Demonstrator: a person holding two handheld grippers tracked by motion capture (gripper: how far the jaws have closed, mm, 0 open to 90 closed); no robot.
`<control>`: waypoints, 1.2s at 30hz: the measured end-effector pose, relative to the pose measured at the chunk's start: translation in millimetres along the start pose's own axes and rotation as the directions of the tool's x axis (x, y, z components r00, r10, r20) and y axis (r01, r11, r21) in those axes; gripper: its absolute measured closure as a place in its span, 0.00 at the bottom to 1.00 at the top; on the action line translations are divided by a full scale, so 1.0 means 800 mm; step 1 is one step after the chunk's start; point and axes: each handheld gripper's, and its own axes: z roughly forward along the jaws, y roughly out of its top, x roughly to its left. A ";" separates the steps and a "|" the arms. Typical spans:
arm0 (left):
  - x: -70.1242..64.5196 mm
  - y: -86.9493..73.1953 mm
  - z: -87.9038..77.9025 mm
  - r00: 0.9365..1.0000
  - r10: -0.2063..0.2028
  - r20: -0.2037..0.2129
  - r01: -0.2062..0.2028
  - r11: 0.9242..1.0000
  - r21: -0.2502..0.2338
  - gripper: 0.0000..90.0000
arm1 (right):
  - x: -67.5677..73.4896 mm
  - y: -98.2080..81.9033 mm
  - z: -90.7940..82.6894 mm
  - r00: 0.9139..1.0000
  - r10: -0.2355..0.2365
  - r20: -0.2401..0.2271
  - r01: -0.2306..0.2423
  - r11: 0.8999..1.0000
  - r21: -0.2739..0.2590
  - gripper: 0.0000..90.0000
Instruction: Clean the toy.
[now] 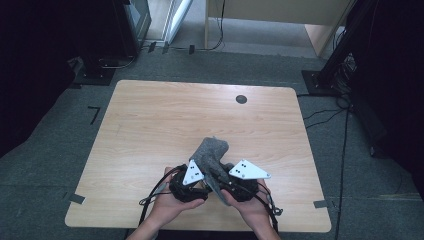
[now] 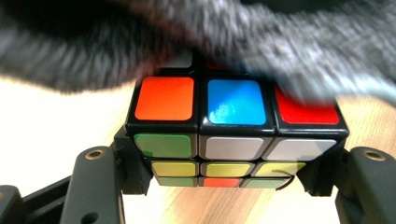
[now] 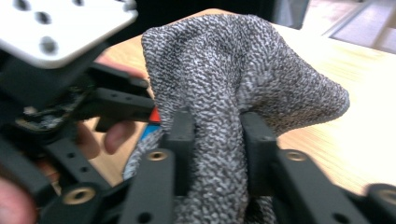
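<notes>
Evidently the work in hand is getting the grey knitted cloth [image 1: 210, 152] around or off the puzzle cube [image 2: 233, 135], and it looks midway: the cloth drapes over the cube's top while several coloured faces are bare. On the left, the left hand-held gripper [image 1: 192, 184] has its jaws clamped on the cube's two sides, holding it just above the wooden surface [image 1: 150, 120], right in front of its own camera, with the cloth hanging across the far upper edge. To its right, touching the same bundle, the right hand-held gripper [image 3: 218, 140] has a bunched fold of the cloth between its jaws, which stand close against the fabric; whether they pinch it firmly I cannot tell for sure, though the fold looks squeezed. The next move, I judge, calls for the left grip to stay steady while the right draws the fabric without snagging on a cube corner or losing the fold. Counted: one cube, one cloth, two hand-held grippers, two hands.
</notes>
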 end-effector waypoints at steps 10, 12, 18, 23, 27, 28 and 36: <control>0.007 -0.001 -0.007 1.000 -0.019 0.001 0.019 1.000 -0.011 0.38 | 0.006 0.007 -0.003 1.000 0.007 -0.027 -0.007 1.000 0.004 0.66; 0.006 -0.001 -0.007 1.000 -0.018 0.002 0.018 1.000 -0.010 0.38 | 0.007 0.006 -0.004 1.000 -0.002 -0.019 0.002 1.000 0.000 0.69; -0.002 0.000 -0.002 1.000 0.011 -0.005 -0.011 1.000 0.008 0.38 | 0.005 0.004 -0.004 0.996 -0.037 0.079 0.036 0.999 0.023 0.81; 0.002 0.000 -0.004 1.000 -0.009 -0.007 0.009 1.000 0.000 0.38 | 0.022 0.005 -0.004 0.996 -0.081 0.025 0.080 0.997 0.020 0.81; 0.001 0.000 -0.005 1.000 0.004 -0.013 -0.004 1.000 -0.008 0.38 | 0.027 0.008 -0.002 0.994 -0.087 0.061 0.085 0.996 0.024 0.81; 0.000 0.000 -0.005 1.000 0.009 -0.022 -0.009 1.000 -0.009 0.38 | 0.022 0.008 -0.003 0.995 -0.069 0.071 0.067 0.997 0.022 0.82; 0.005 -0.003 -0.008 0.999 0.001 -0.047 -0.001 1.000 0.000 0.38 | 0.021 0.009 -0.002 0.994 -0.065 0.088 0.062 0.997 0.038 0.83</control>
